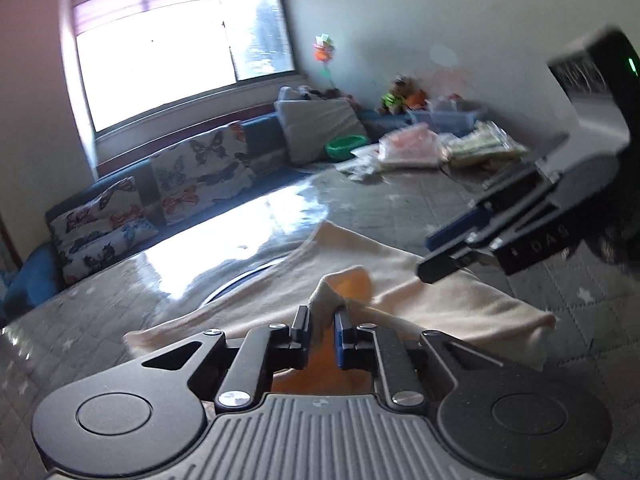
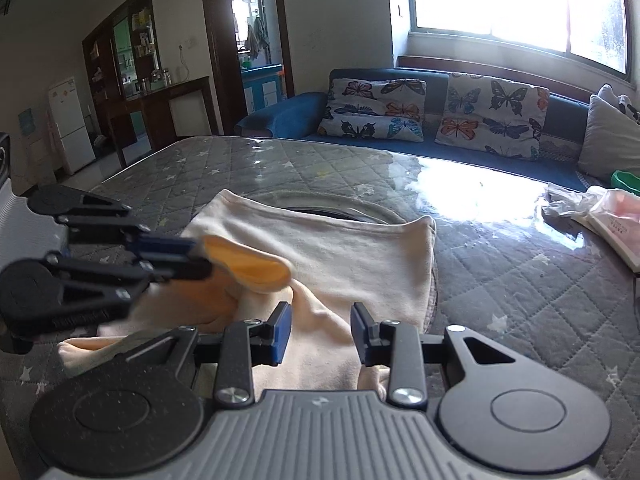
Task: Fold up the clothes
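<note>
A cream garment (image 1: 424, 304) (image 2: 352, 248) lies spread on the grey quilted table (image 1: 400, 208) (image 2: 520, 288). My left gripper (image 1: 322, 314) (image 2: 202, 258) is shut on a raised fold of the cloth (image 1: 344, 280) (image 2: 248, 266), which glows orange where light passes through. My right gripper (image 2: 322, 312) (image 1: 426, 256) hovers just over the garment's near part, to the right of the left one. Its jaws stand apart, with cloth lying below the gap and not visibly pinched.
A blue sofa (image 2: 560, 168) with butterfly cushions (image 2: 488, 116) runs along the far side under the window. Plastic packets (image 1: 408, 148) (image 2: 608, 216) and a green bowl (image 1: 342, 146) sit at the table's far right. A dark round seam (image 2: 340, 210) shows behind the garment.
</note>
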A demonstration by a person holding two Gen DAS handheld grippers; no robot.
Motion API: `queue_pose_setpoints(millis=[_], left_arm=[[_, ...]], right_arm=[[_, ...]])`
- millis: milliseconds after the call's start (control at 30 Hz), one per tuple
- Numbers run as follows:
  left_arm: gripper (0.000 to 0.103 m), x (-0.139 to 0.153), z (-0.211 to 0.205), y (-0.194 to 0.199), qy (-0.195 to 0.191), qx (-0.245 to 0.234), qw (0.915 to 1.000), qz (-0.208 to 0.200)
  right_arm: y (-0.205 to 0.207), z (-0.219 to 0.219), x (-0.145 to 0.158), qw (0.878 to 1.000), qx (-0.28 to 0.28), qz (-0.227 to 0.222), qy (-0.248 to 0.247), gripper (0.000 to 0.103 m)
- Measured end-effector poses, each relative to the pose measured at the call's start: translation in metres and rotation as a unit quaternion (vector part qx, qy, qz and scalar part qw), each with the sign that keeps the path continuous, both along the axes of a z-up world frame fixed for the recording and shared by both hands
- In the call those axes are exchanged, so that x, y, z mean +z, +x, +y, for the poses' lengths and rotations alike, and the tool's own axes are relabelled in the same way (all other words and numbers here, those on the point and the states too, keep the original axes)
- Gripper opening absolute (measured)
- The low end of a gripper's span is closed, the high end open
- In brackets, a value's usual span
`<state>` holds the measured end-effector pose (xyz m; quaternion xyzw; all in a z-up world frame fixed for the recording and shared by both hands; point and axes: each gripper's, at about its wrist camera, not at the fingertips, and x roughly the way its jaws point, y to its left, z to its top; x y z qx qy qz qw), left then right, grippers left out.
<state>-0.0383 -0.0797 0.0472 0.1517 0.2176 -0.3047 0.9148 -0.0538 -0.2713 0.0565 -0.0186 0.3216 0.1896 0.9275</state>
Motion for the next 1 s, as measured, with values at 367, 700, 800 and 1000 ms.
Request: queue_pose_setpoints(millis=[367, 700, 800, 1000], left_arm=[[0.012, 0.035, 0.113, -0.018, -0.172, 0.17, 0.9703, 0.006], [0.012, 0.022, 0.23, -0.065, -0.219, 0.352, 0.9096, 0.021], [0.012, 0.012, 0.246, -0.071, -0.214, 0.382, 0.8986, 0.036], [0.015, -0.006, 0.254, -0.069, -0.195, 0.414, 0.8868, 0.064]], right_arm=[[0.007, 0.037, -0.005, 0.998, 0.053, -0.009, -0.023, 0.032], [0.009, 0.074, -0.001, 0.983, 0.134, -0.037, -0.116, 0.038], [0.005, 0.088, 0.0, 0.968, 0.189, -0.044, -0.158, 0.038], [-0.005, 0.117, -0.005, 0.939, 0.277, -0.038, -0.203, 0.036]])
